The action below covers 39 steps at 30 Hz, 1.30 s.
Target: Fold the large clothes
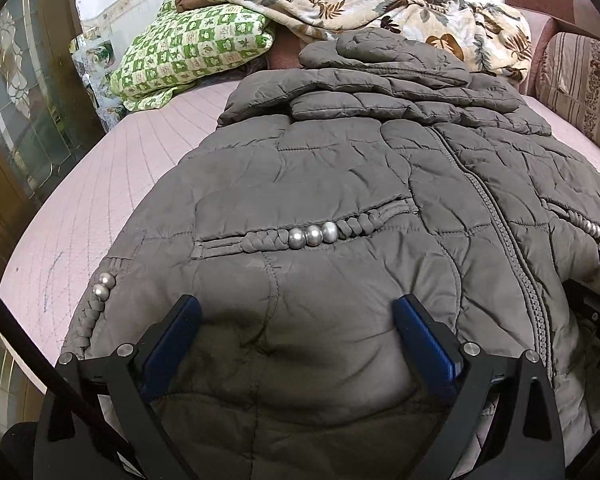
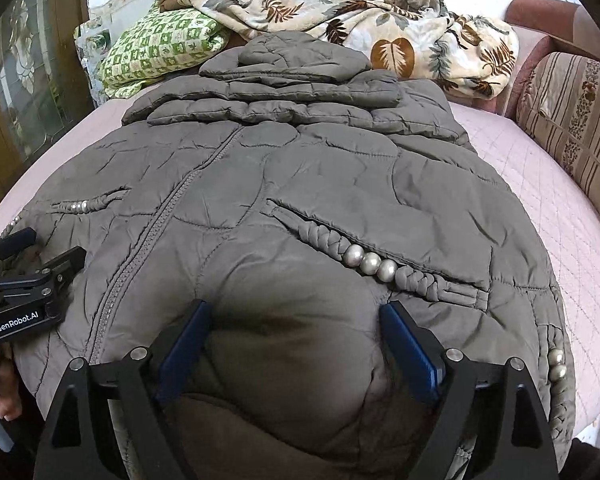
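Grey quilted jacket (image 1: 340, 184) lies zipped and flat on the pink bed (image 1: 112, 200); in the left wrist view the left gripper (image 1: 296, 320) stands spread over the hem, gripping nothing. In the right wrist view the right gripper (image 2: 296, 324) likewise gapes over puffed fabric, so closing on the top layer alone could probably drag the fold crooked.

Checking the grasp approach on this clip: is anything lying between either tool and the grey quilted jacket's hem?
Nothing visible. The left tool and right tool both stand open directly over the grey quilted jacket, bare fabric between their fingers. The floral blanket and green checked pillow lie beyond the collar, away from the hem.
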Each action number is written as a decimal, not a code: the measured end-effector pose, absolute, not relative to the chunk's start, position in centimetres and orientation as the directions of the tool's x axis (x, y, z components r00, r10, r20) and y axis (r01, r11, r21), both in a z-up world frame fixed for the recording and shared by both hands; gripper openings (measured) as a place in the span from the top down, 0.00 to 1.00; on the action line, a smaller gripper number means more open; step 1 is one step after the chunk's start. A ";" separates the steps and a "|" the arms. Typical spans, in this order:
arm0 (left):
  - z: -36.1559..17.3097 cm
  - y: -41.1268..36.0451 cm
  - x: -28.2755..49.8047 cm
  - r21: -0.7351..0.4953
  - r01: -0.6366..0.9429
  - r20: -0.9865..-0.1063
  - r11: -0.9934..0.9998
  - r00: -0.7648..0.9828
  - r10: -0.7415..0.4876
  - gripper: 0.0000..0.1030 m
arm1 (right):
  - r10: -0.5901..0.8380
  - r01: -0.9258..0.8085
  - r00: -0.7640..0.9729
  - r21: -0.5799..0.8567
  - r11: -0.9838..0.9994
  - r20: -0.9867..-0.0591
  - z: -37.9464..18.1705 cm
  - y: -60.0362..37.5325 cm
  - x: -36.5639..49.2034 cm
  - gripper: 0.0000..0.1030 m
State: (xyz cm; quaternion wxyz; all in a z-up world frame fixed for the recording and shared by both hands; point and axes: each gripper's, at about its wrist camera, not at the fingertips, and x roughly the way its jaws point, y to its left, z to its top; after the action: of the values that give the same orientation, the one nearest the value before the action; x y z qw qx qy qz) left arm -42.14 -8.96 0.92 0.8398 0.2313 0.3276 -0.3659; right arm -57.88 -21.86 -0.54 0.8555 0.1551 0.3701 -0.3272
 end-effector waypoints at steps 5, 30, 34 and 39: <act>0.8 -9.0 -42.3 0.152 0.767 -0.715 0.623 0.521 -0.467 0.05 | -0.445 0.675 0.512 0.023 0.738 -0.735 -0.6 -21.8 -57.8 0.11; 0.9 -7.2 -43.8 0.195 0.790 -0.685 0.581 0.534 -0.495 0.05 | -0.433 0.644 0.517 0.004 0.765 -0.738 -0.3 -19.1 -59.4 0.10; 0.7 -7.2 -44.0 0.210 0.788 -0.676 0.579 0.545 -0.497 0.05 | -0.427 0.643 0.527 0.015 0.766 -0.735 -0.1 -19.3 -59.5 0.10; 0.8 -7.4 -44.5 0.244 0.781 -0.664 0.575 0.567 -0.488 0.05 | -0.417 0.639 0.526 0.021 0.769 -0.741 -0.3 -19.3 -59.5 0.10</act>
State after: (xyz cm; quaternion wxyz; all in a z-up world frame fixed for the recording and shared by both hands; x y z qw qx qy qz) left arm -44.49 -7.43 0.83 0.8438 0.2670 0.2745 -0.3760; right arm -59.51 -19.32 -0.28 0.8611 0.1469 0.3779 -0.3068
